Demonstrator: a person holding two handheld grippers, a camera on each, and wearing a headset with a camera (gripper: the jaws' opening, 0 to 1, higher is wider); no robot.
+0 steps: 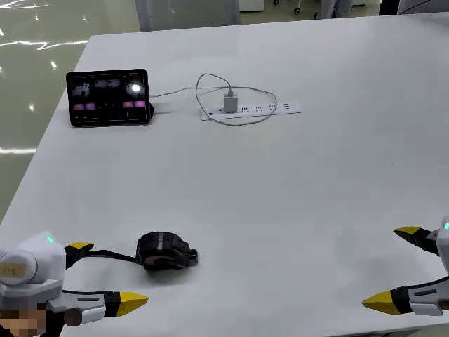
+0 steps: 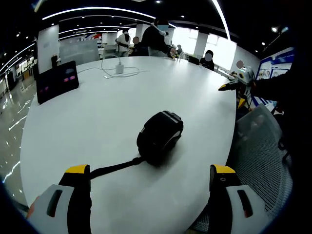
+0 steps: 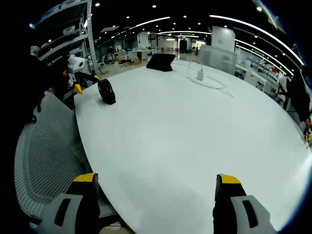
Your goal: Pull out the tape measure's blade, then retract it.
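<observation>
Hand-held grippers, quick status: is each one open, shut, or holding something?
Left hand-held gripper: open, holding nothing; the tape measure lies on the table ahead of it.
Right hand-held gripper: open, holding nothing.

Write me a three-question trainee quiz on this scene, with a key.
1. True or false: the left gripper is shut on the tape measure.
2. Which lies nearest the tape measure? A tablet, B left gripper, C charger.
3. Fill in: the right gripper is ____ (open or shut).
Key: 1 false; 2 B; 3 open.
</observation>
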